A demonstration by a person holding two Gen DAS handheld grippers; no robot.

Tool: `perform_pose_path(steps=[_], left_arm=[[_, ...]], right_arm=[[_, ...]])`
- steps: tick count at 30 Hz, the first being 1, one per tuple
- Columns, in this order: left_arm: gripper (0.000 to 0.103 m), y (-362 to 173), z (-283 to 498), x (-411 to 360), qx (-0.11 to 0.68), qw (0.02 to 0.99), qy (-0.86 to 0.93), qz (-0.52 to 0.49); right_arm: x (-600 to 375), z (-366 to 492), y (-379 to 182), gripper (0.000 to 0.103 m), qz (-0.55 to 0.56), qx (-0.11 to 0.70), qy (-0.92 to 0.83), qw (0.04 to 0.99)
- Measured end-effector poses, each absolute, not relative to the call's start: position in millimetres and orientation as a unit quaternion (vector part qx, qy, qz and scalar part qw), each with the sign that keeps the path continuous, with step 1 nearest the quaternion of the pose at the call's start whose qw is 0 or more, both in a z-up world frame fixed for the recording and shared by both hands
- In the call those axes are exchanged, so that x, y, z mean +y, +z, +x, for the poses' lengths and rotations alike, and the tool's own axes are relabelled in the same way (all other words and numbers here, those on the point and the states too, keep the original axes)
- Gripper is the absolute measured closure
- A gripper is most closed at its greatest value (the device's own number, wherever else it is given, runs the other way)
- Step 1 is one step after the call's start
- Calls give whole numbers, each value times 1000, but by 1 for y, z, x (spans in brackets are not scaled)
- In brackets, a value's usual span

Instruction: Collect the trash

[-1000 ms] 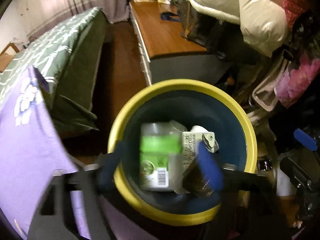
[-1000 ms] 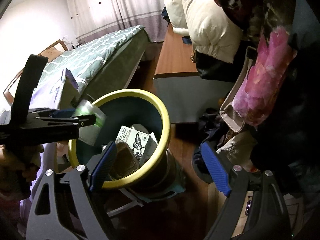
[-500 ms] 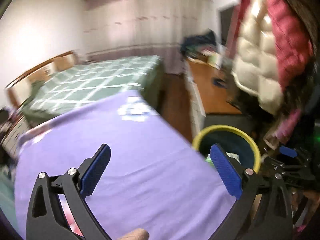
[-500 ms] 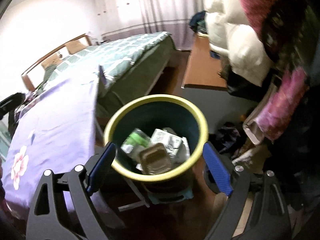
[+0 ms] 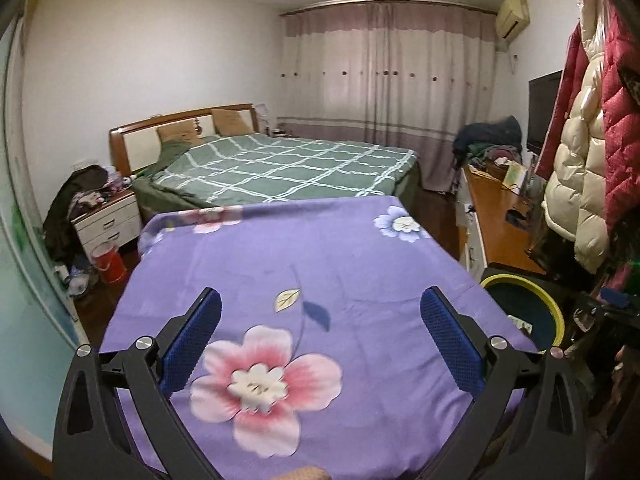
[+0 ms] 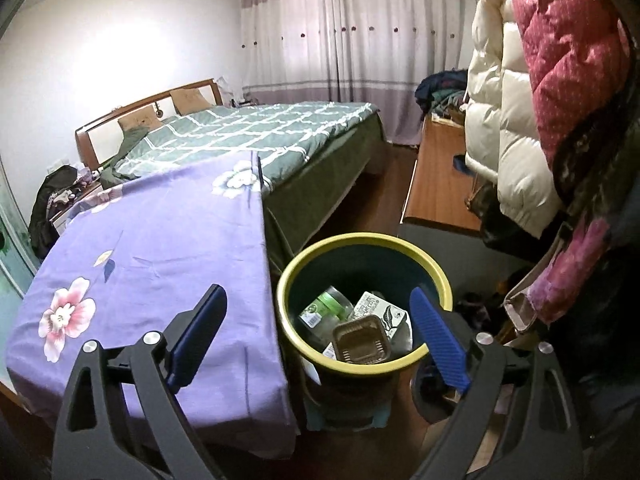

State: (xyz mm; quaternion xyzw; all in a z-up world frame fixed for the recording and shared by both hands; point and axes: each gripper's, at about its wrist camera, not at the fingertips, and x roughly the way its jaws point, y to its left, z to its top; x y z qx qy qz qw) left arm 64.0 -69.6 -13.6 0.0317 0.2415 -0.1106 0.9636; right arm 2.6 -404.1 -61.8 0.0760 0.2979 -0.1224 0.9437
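Note:
The trash bin (image 6: 360, 238) has a yellow rim and a dark blue inside, and stands beside the purple flowered tabletop (image 6: 160, 240). In it lie a clear bottle with a green label (image 6: 328, 308), a milk carton (image 6: 380, 314) and a brown plastic tray (image 6: 360, 342). My right gripper (image 6: 318, 296) hovers in front of and above the bin, its jaws opening with nothing held between them. My left gripper (image 5: 320, 300) stands wide open and empty over the purple cloth (image 5: 320, 264). In the left wrist view the bin (image 5: 516, 278) shows at the right edge.
A bed with a green checked cover (image 5: 280, 168) lies beyond the table. A wooden desk (image 6: 436, 188) and hanging padded coats (image 6: 520, 100) crowd the right side. A nightstand (image 5: 106, 222) and a red bucket (image 5: 108, 266) stand at the far left.
The left gripper let the green-labelled bottle drop into the bin, opened wide and swung up and left over the purple cloth. The right gripper drew back and rose from the bin.

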Motion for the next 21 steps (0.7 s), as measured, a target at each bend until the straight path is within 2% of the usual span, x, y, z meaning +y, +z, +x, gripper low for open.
perform_pose_path(steps=[21], left_arm=[[5, -18, 56, -54, 244, 966, -87, 18]], right_arm=[[-380, 0, -54, 14, 66, 288, -104, 950]])
